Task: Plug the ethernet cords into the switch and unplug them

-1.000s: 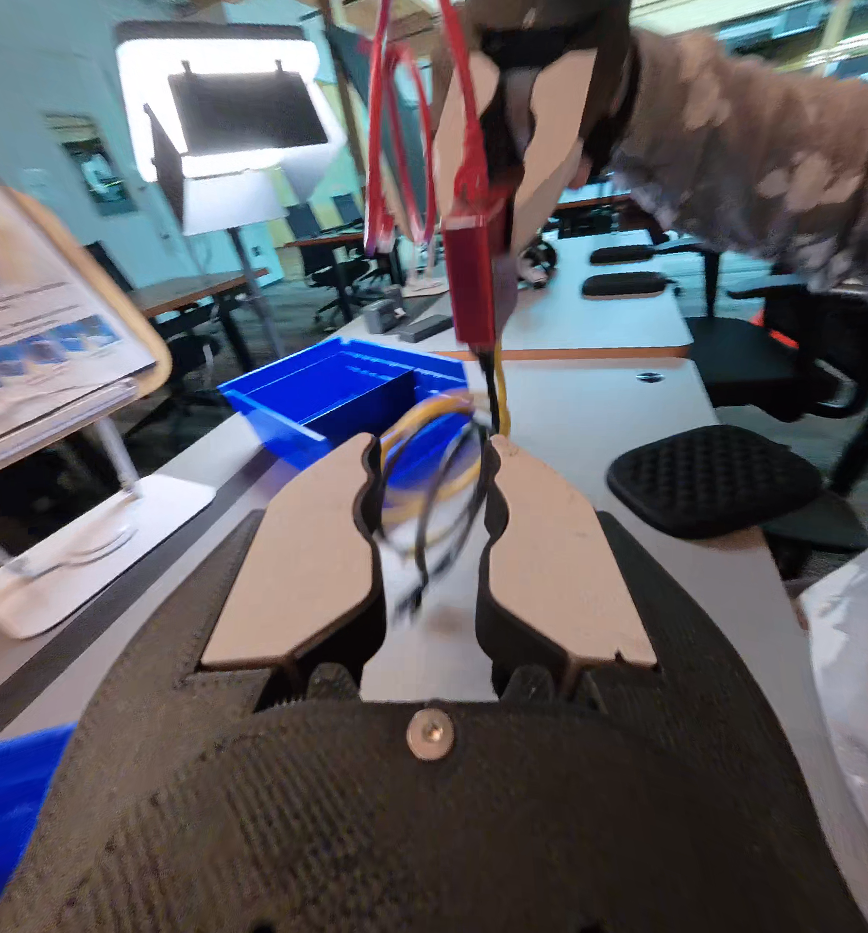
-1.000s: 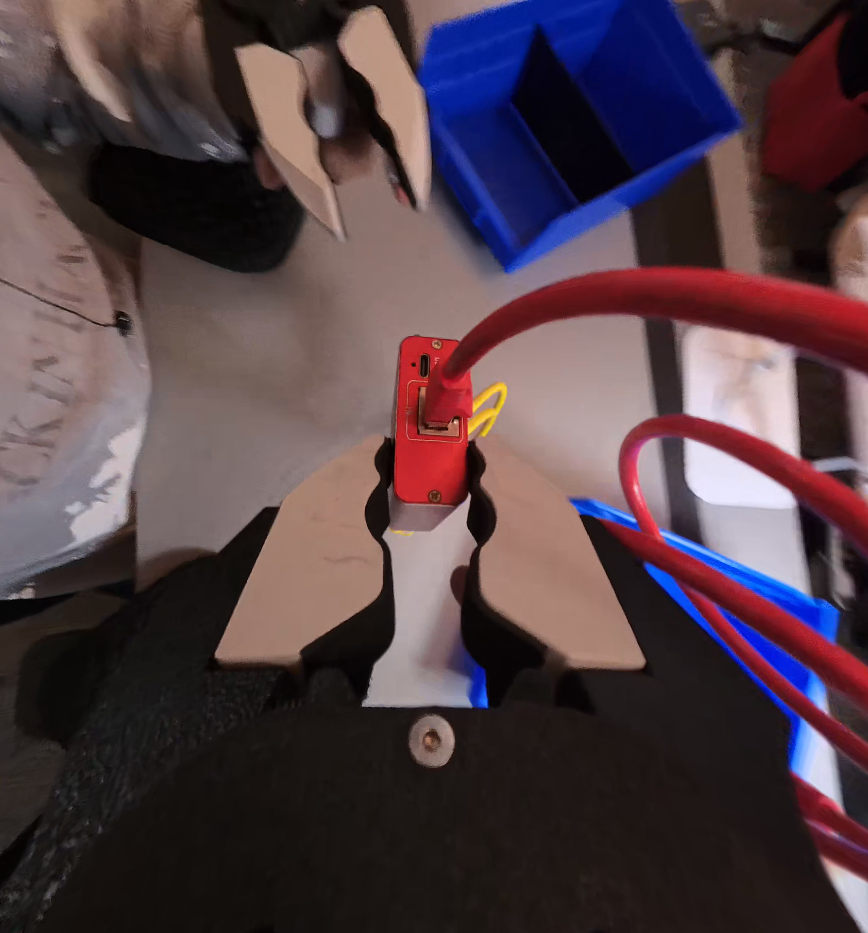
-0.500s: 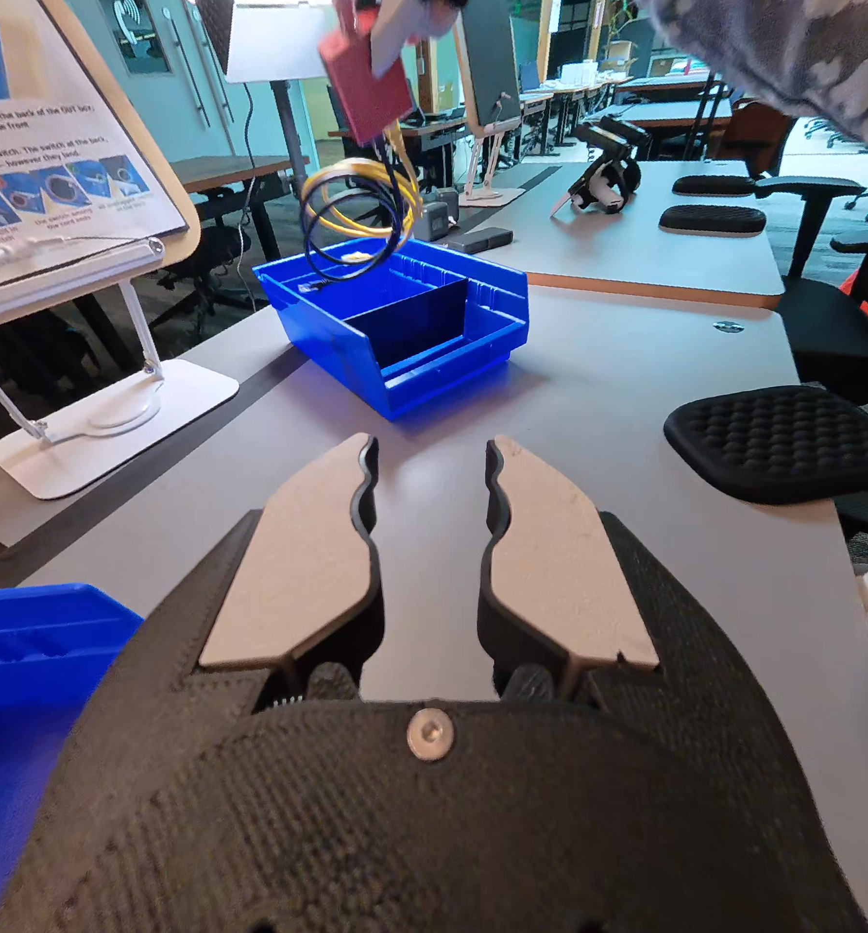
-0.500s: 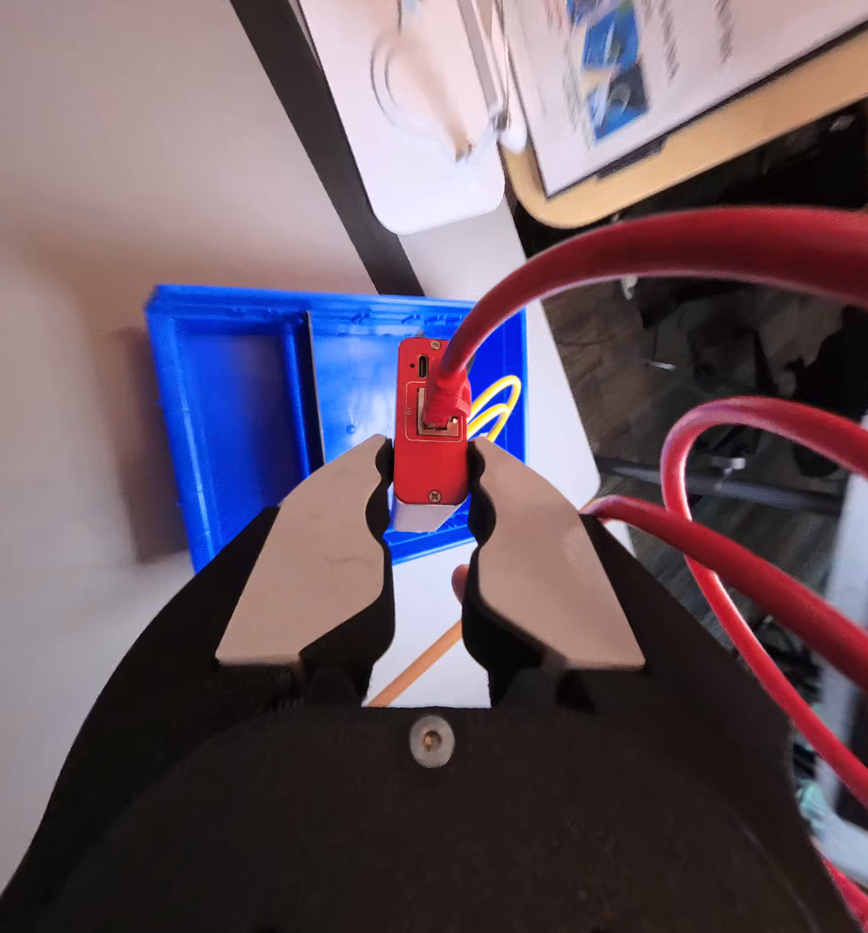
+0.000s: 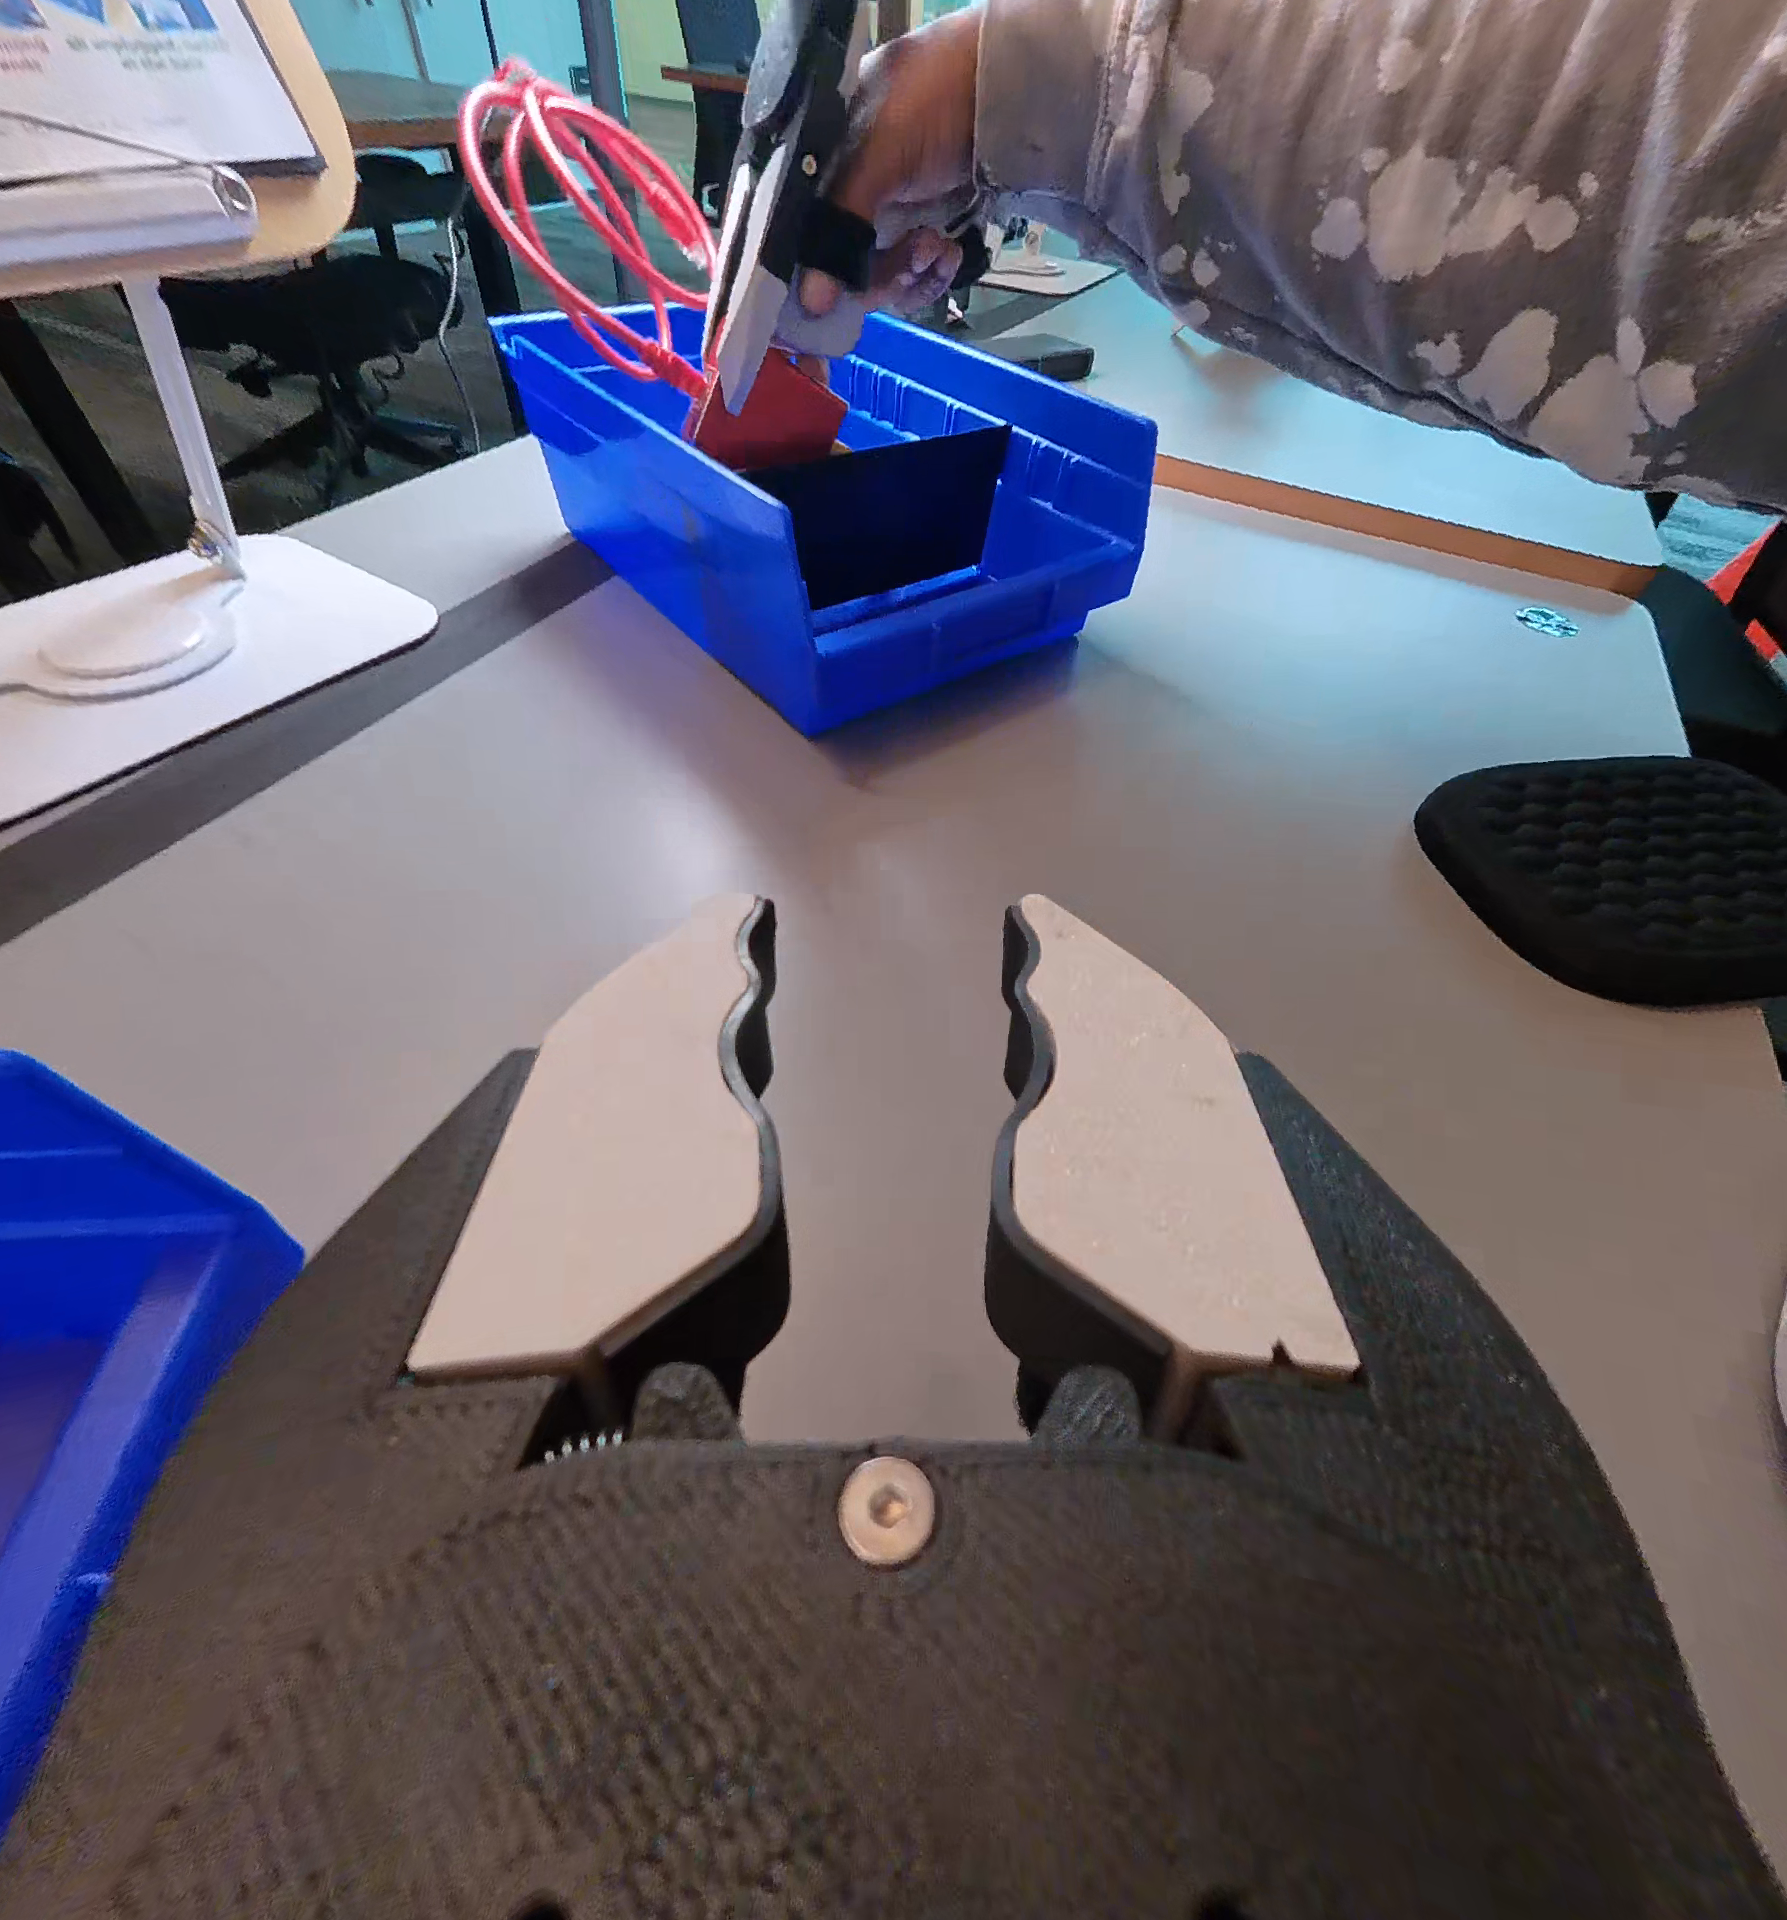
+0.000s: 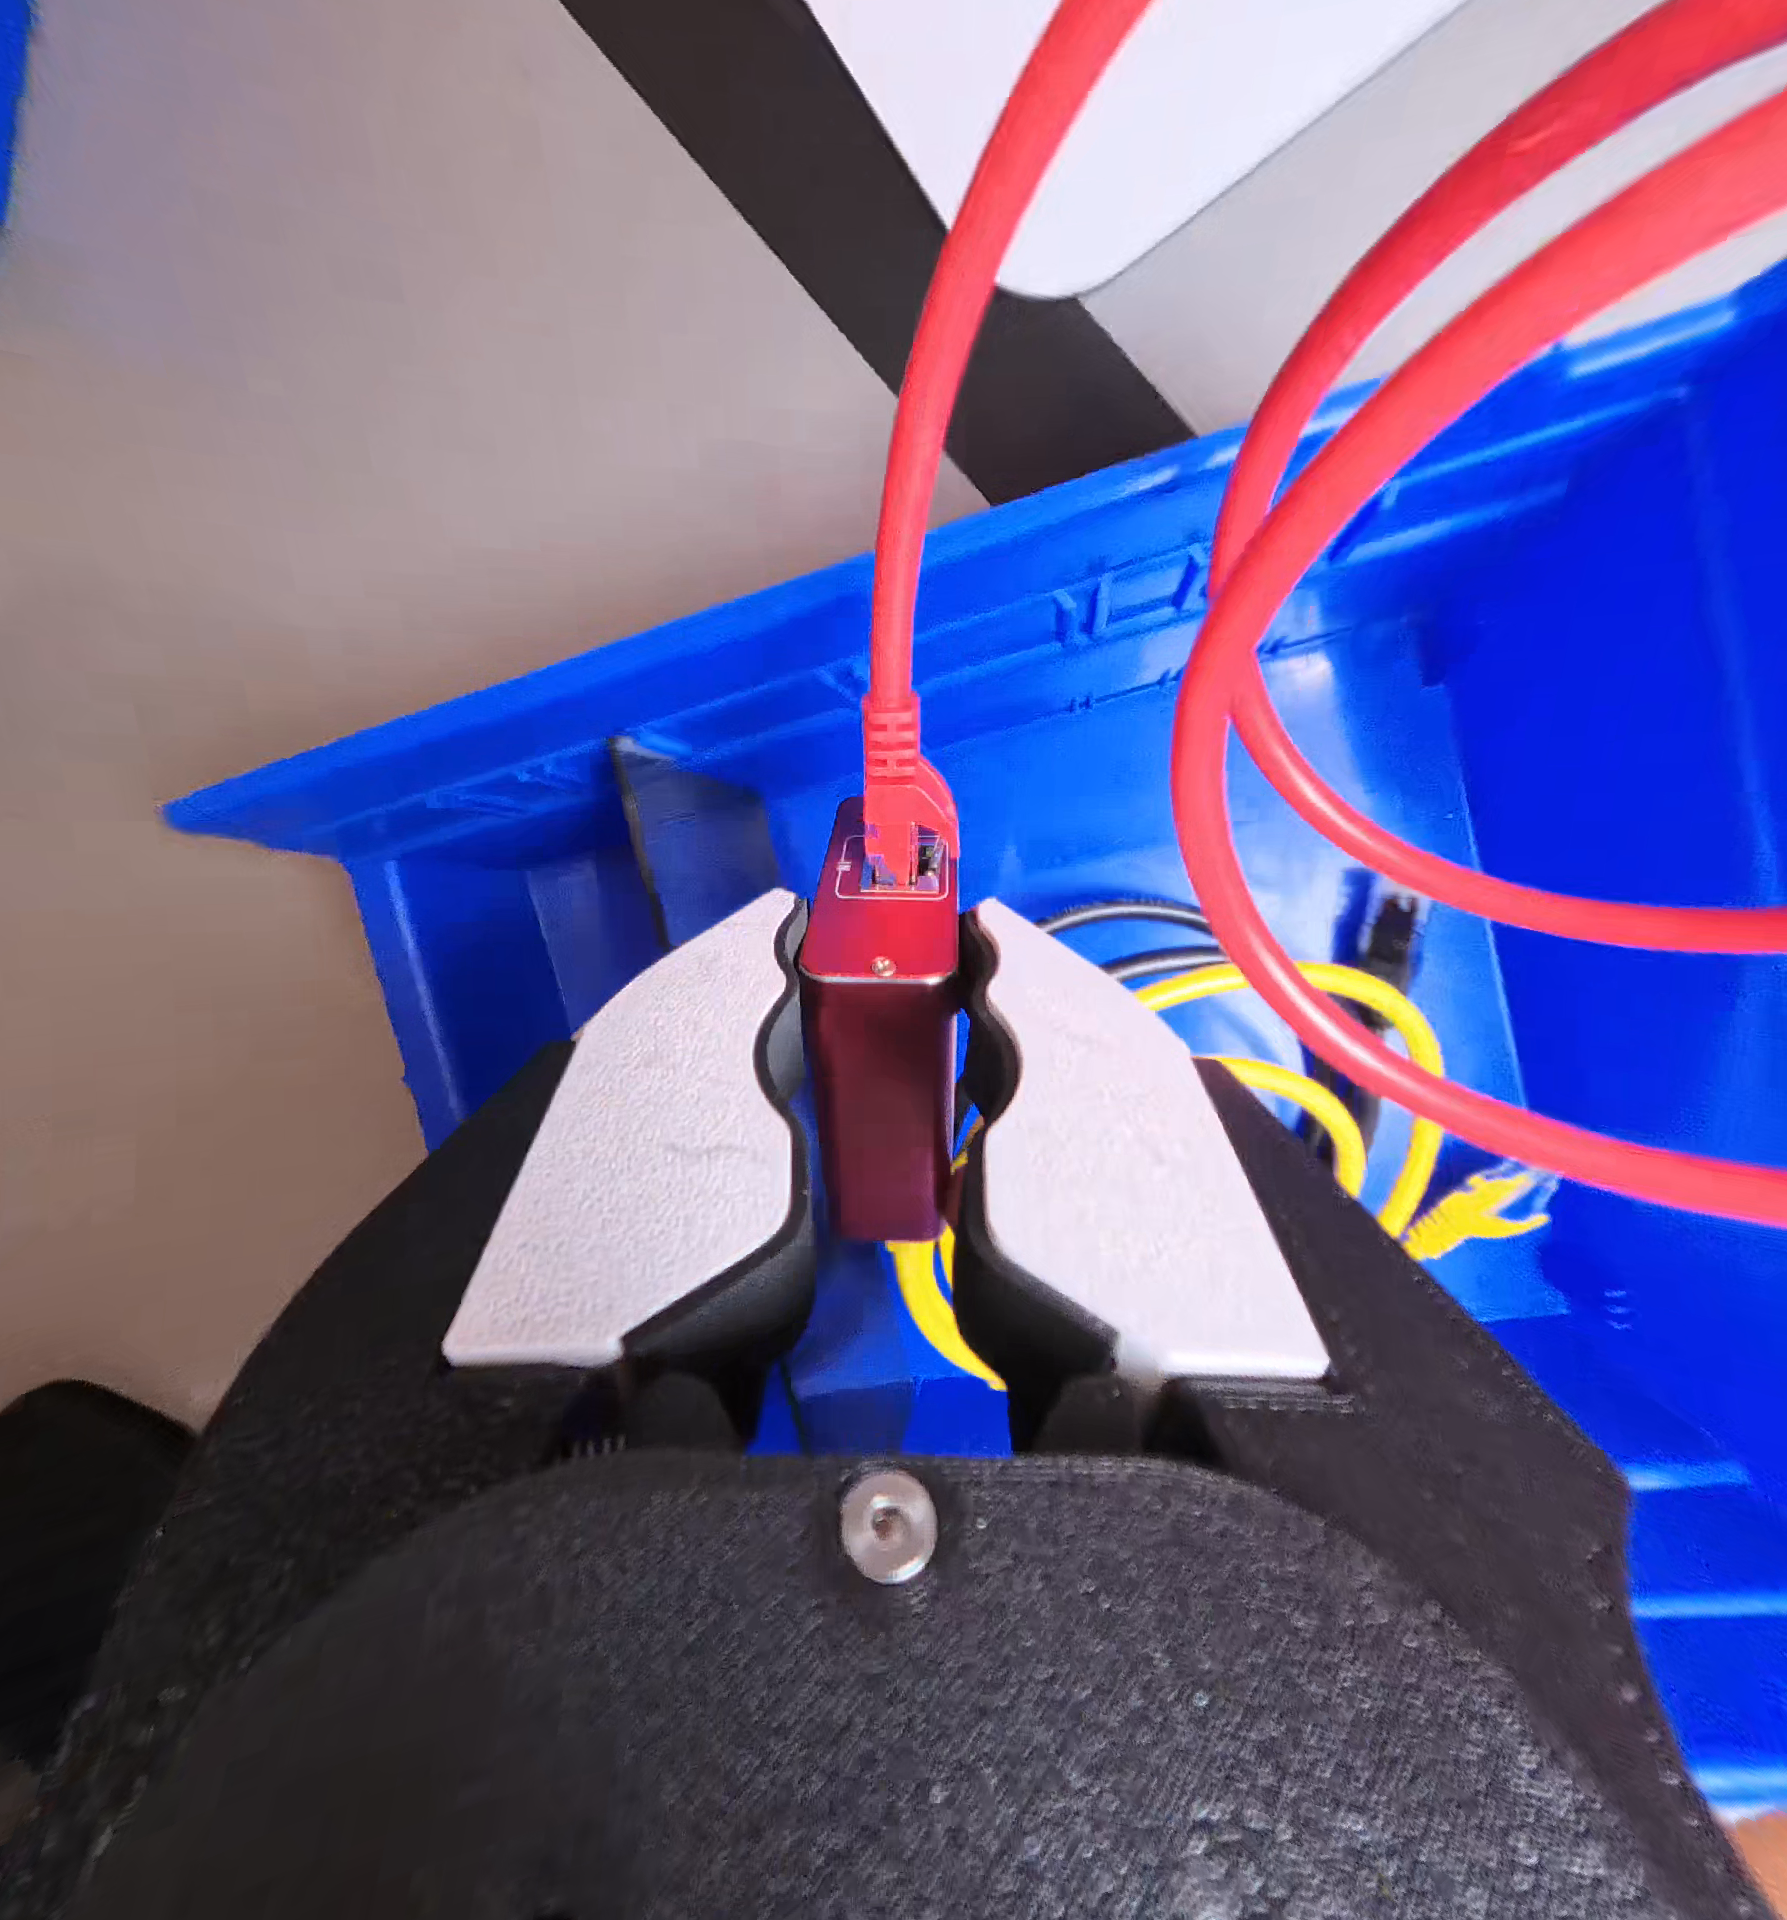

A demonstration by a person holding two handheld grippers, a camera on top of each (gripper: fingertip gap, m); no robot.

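My right gripper [image 6: 884,925] is shut on a small red switch [image 6: 881,1081] and holds it inside the far compartment of a blue bin [image 6: 1616,623]. A red ethernet cord [image 6: 910,436] is plugged into the switch's top port and loops to the right. Yellow [image 6: 1388,1049] and black cords [image 6: 1159,920] hang from the switch's underside into the bin. In the left wrist view the switch [image 5: 769,416], red cord [image 5: 556,177] and bin [image 5: 723,540] sit far ahead. My left gripper [image 5: 884,920] is open and empty over the grey table [image 5: 556,831].
A white stand [image 5: 162,634] holding a board is at the left. A second blue bin [image 5: 47,1299] is at the near left. A black chair armrest [image 5: 1637,883] is at the right table edge. A person's patterned sleeve [image 5: 1440,208] reaches over the bin.
My right gripper has carried the switch and its cords from the air down into the blue bin. My left gripper has pulled back from the hanging cords and stays open.
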